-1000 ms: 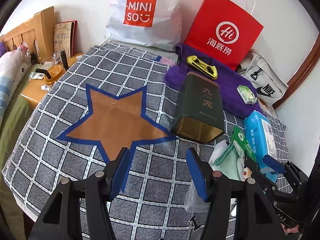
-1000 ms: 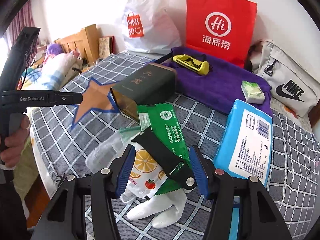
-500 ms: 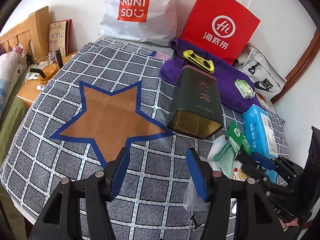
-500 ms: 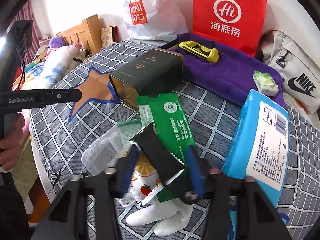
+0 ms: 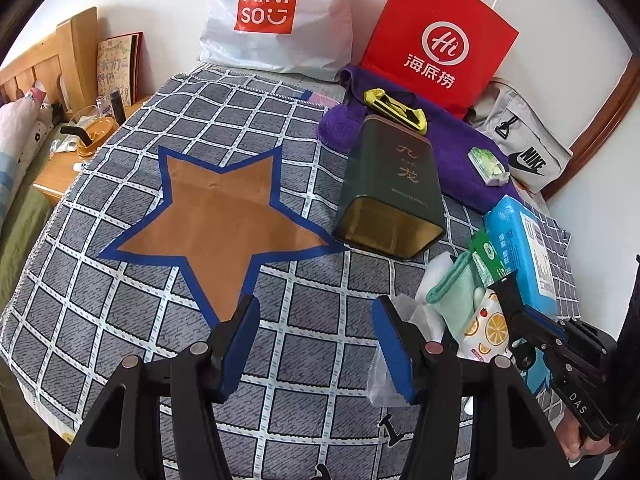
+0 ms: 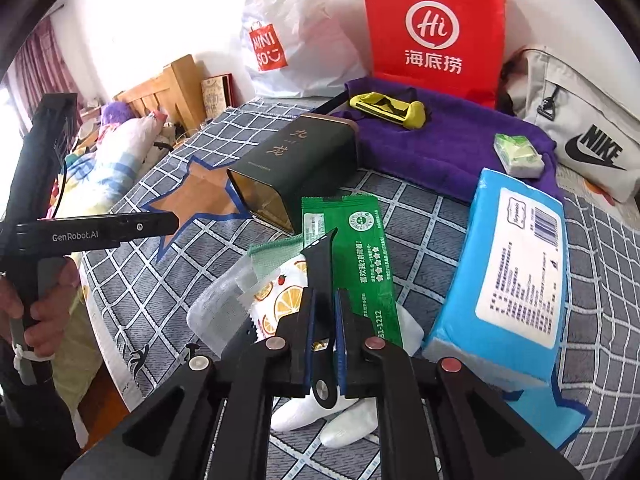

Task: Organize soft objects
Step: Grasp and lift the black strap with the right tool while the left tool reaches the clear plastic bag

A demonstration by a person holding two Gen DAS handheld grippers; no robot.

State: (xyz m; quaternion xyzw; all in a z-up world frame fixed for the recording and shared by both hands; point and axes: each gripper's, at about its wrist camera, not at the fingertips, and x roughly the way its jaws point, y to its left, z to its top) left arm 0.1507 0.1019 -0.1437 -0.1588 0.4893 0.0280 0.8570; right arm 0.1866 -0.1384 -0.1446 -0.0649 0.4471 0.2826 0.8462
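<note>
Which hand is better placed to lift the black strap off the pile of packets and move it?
Right. The right gripper already has its jaws shut on the black strap atop the packet pile. The left gripper hangs open over bare checked blanket, beside the pile, holding nothing.

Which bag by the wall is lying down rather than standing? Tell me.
The grey Nike bag. It lies slumped at the right, while the red paper bag and the white Miniso bag stand upright against the wall.

Home bedroom: wooden headboard point(image 5: 52, 56), pillow point(image 6: 120, 140), nightstand point(image 5: 68, 164) w/ clutter, shopping bags point(image 5: 276, 20) vs wall.
</note>
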